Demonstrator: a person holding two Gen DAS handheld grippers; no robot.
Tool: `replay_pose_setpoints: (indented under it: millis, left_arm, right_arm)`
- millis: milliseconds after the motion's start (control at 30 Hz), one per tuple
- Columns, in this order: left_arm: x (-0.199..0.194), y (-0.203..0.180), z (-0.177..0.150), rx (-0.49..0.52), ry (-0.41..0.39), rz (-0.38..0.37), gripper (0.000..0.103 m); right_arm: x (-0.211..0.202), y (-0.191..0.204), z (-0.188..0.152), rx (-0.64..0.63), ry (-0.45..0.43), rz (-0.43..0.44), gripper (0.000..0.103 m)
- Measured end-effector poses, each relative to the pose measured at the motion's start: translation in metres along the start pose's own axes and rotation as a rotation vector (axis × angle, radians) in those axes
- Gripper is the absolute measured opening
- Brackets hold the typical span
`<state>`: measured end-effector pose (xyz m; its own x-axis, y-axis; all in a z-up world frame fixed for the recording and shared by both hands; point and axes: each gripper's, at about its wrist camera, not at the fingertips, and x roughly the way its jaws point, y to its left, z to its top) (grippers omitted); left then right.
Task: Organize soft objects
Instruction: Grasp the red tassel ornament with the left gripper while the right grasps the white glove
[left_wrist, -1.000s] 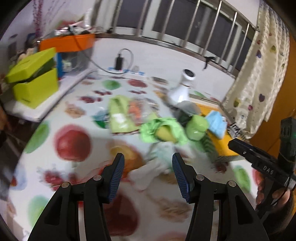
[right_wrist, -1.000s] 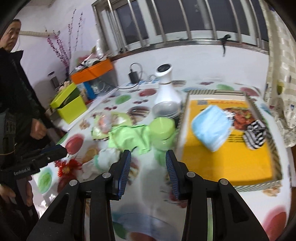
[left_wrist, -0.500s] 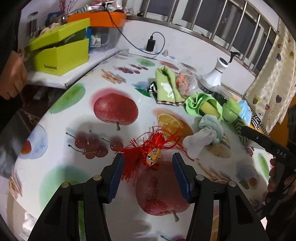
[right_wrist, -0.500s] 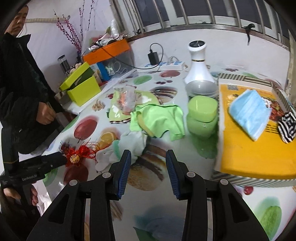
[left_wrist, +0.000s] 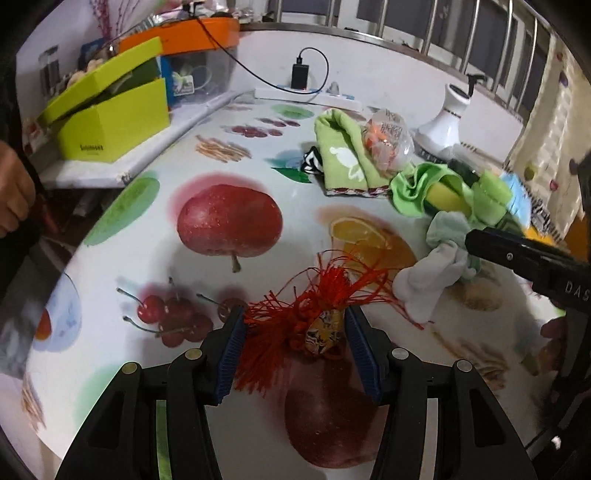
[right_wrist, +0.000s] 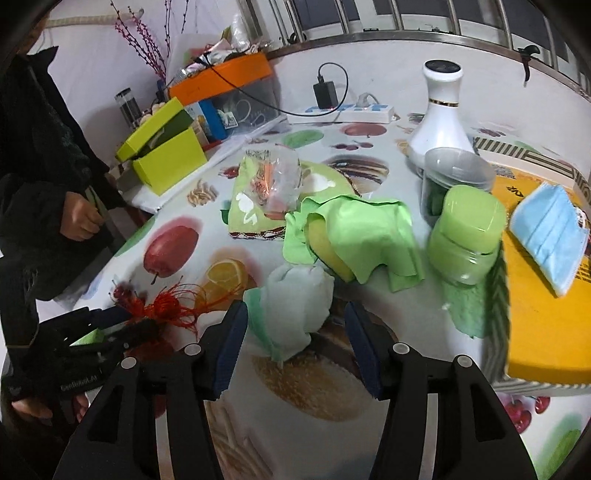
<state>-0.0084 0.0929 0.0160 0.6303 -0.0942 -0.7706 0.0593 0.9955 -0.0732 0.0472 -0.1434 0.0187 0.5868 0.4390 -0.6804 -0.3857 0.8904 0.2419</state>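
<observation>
A red tassel ornament (left_wrist: 317, 317) with a gold bead lies on the fruit-print tablecloth (left_wrist: 229, 221). My left gripper (left_wrist: 295, 341) is open and straddles it, strands brushing the left pad. A pale white-green sock bundle (right_wrist: 295, 295) lies just ahead of and partly between the jaws of my right gripper (right_wrist: 295, 330). Those jaws are opening and the pads do not press on it. In the left wrist view the sock (left_wrist: 432, 273) sits right of the tassel, under a right gripper finger (left_wrist: 495, 247). A green cloth over a yellow sponge (right_wrist: 354, 229) lies behind the sock.
A yellow tray (right_wrist: 535, 332) at the right holds a blue face mask (right_wrist: 550, 229). Green jars (right_wrist: 469, 232), a white vase (right_wrist: 439, 118), a green towel (right_wrist: 247, 210) with a plastic bag (right_wrist: 277, 177), and a lime box (right_wrist: 166, 158) stand behind. A person's hand (right_wrist: 81, 218) is at the left edge.
Both grippers dropped toward the table. The left one came down over the red tassel, now between its jaws. The right one swung left from the tray to the sock, and its jaws widened.
</observation>
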Motion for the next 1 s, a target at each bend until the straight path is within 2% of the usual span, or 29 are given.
replay_pose_setpoints:
  millis: [433, 533, 567, 600, 700, 767, 1000]
  left_arm:
    - [0.005, 0.01, 0.003, -0.02, -0.013, -0.001, 0.053]
    - [0.005, 0.009, 0.003, -0.017, -0.019, 0.0, 0.043]
    - [0.005, 0.009, 0.003, -0.018, -0.021, -0.004, 0.036]
    - [0.005, 0.008, 0.003, -0.018, -0.022, -0.007, 0.033]
    - [0.006, 0.008, 0.004, -0.017, -0.022, -0.012, 0.03]
    - [0.006, 0.009, 0.004, -0.027, -0.026, -0.018, 0.03]
    - [0.005, 0.009, 0.003, -0.035, -0.034, -0.021, 0.029]
  right_arm:
    - [0.027, 0.01, 0.005, 0.019, 0.044, -0.002, 0.056]
    - [0.03, 0.008, 0.005, 0.044, 0.052, 0.012, 0.056]
    - [0.031, 0.006, 0.005, 0.056, 0.053, 0.02, 0.056]
    - [0.031, 0.005, 0.005, 0.064, 0.052, 0.025, 0.056]
    - [0.031, 0.004, 0.004, 0.075, 0.05, 0.031, 0.056]
    - [0.029, 0.004, 0.004, 0.072, 0.047, 0.034, 0.049]
    - [0.028, 0.002, 0.003, 0.075, 0.045, 0.042, 0.037]
